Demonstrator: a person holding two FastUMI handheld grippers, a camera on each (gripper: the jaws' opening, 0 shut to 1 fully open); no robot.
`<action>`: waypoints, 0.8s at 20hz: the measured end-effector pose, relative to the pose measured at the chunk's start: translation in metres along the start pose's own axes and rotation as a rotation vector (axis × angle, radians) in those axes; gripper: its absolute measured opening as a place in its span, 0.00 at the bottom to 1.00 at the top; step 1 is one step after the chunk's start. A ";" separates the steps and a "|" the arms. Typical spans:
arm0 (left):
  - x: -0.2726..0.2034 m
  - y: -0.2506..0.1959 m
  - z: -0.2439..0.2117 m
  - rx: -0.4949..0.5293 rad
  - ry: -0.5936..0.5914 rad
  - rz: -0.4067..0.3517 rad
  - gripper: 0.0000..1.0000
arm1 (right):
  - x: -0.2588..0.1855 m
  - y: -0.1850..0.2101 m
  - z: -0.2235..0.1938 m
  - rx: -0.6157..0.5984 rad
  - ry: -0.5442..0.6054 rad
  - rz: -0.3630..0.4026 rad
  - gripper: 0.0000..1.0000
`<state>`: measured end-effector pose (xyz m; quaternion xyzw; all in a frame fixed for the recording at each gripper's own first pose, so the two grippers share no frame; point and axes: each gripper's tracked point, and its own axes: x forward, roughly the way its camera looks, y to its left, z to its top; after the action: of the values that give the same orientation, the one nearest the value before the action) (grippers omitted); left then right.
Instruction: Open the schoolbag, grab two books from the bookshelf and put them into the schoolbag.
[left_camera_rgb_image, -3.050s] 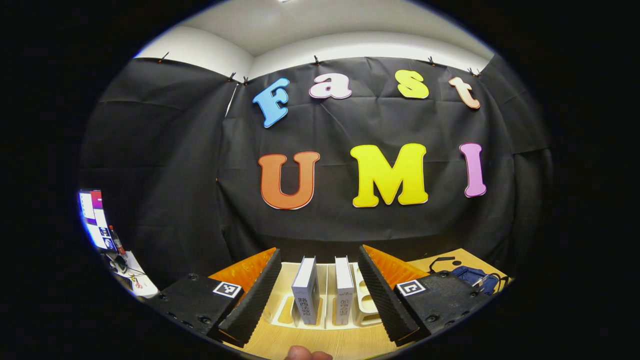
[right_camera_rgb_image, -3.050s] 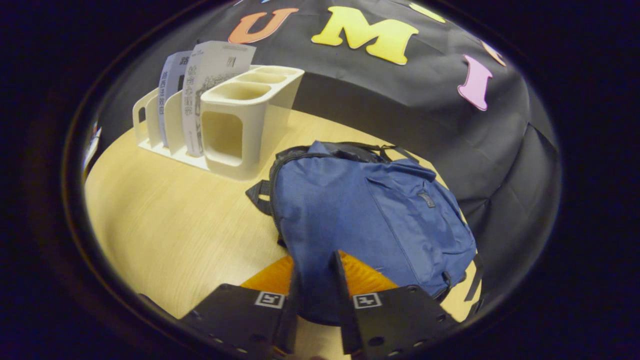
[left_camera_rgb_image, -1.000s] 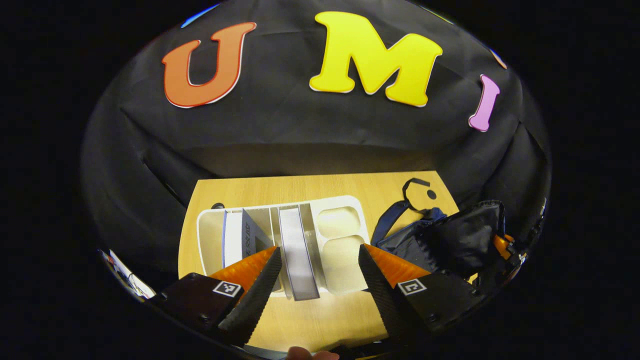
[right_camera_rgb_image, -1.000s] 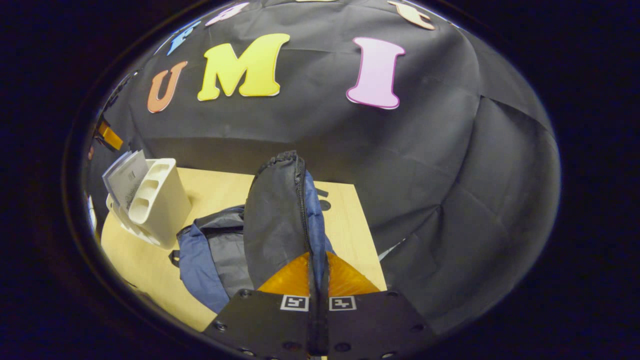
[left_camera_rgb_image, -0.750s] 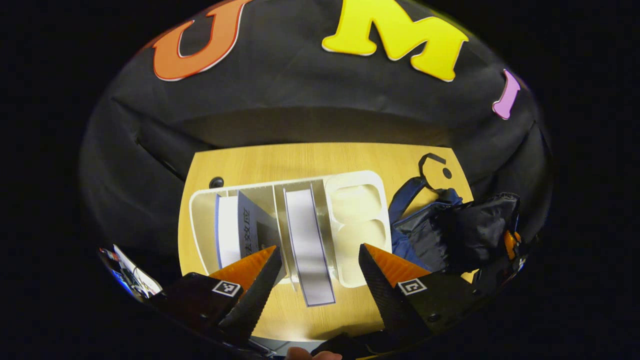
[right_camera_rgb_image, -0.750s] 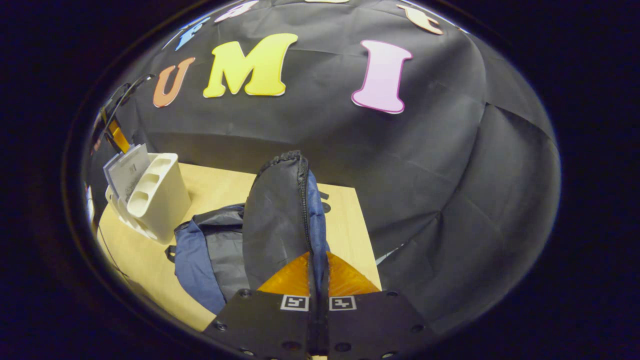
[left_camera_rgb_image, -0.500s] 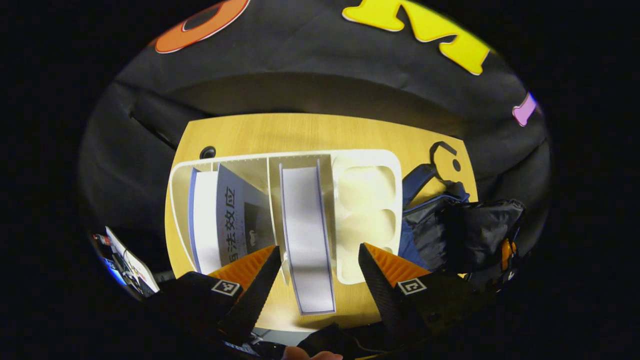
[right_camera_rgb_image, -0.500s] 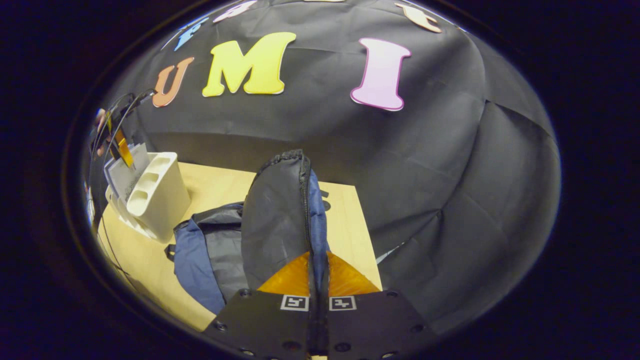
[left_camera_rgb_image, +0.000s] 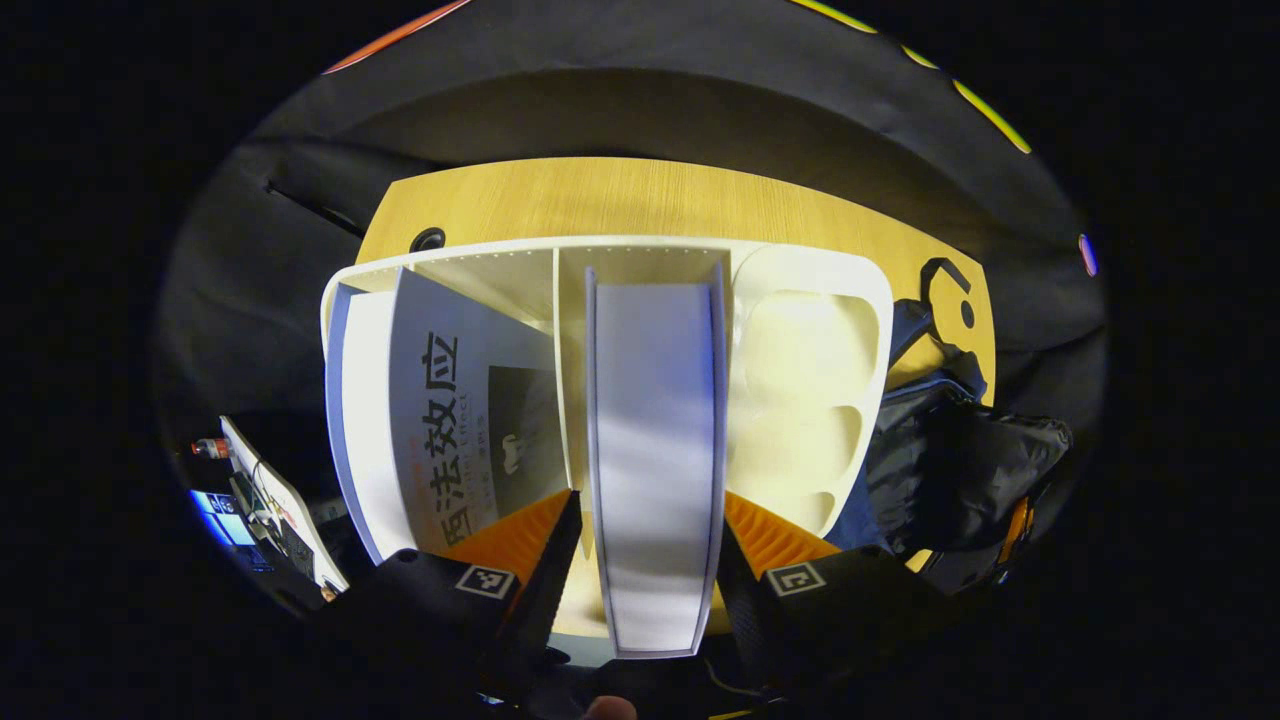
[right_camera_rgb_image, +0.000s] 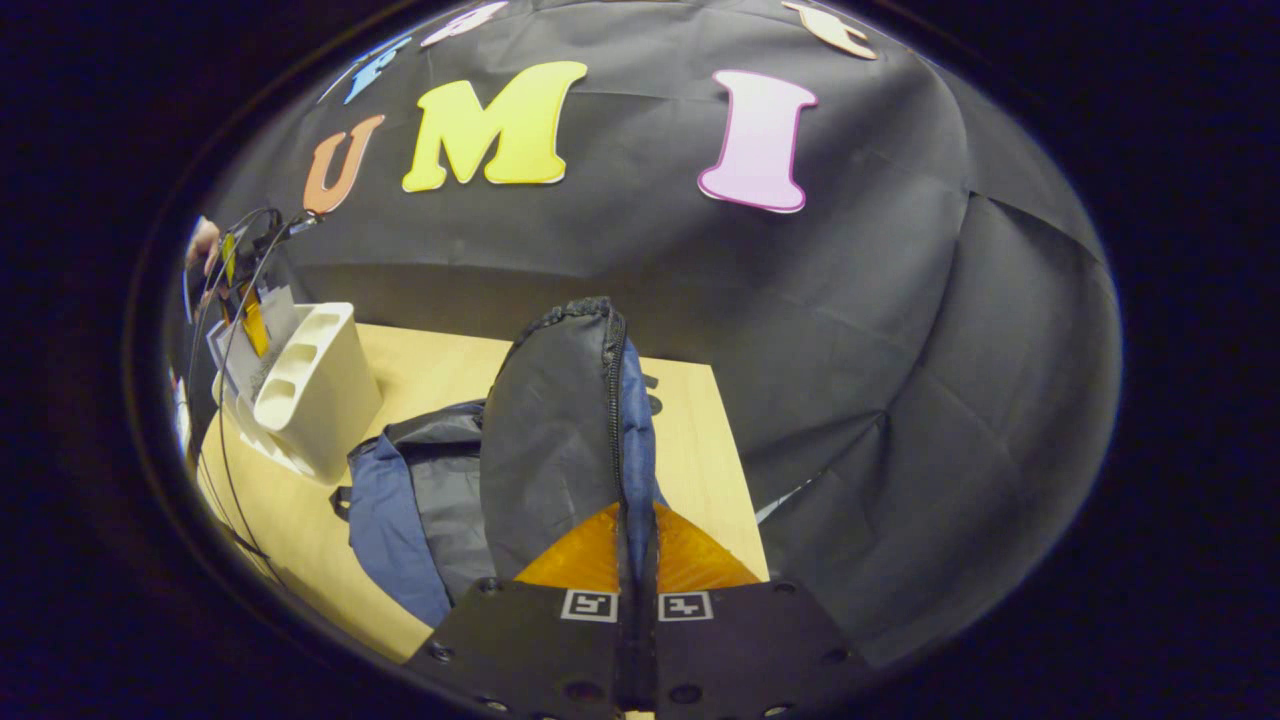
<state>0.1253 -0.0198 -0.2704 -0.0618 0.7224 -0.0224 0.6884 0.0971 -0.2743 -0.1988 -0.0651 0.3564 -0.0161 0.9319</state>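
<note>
- Books: the upright book (left_camera_rgb_image: 655, 450) is being straddled by the left gripper (left_camera_rgb_image: 645, 540), its fingers spread wide at either cover, contact not discernible.
- Schoolbag (right_camera_rgb_image: 560, 440) flap is being pinched and held raised by the right gripper (right_camera_rgb_image: 637, 560), fingers nearly together.
- Bookshelf (left_camera_rgb_image: 810, 330) is being viewed from above; a second book (left_camera_rgb_image: 440, 420) is leaning in its left slot.
- Schoolbag's open dark lining is being shown in the right gripper view, on the table (right_camera_rgb_image: 700, 440).

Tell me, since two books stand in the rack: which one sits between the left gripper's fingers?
The upright book in the rack's middle slot, page edges up. The other book leans in the slot beside it, cover showing, outside the left gripper.
</note>
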 end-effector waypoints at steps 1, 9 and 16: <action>0.002 0.002 -0.001 0.001 0.006 0.006 0.70 | -0.001 0.000 -0.001 0.000 -0.001 0.001 0.00; -0.025 0.007 -0.015 -0.015 -0.014 0.022 0.46 | -0.002 0.003 0.000 0.007 -0.003 -0.001 0.00; -0.123 0.006 -0.070 0.056 -0.123 -0.056 0.44 | -0.009 0.009 0.002 -0.004 -0.012 -0.008 0.02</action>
<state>0.0602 -0.0033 -0.1453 -0.0642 0.6760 -0.0580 0.7318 0.0920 -0.2642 -0.1927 -0.0687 0.3504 -0.0189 0.9339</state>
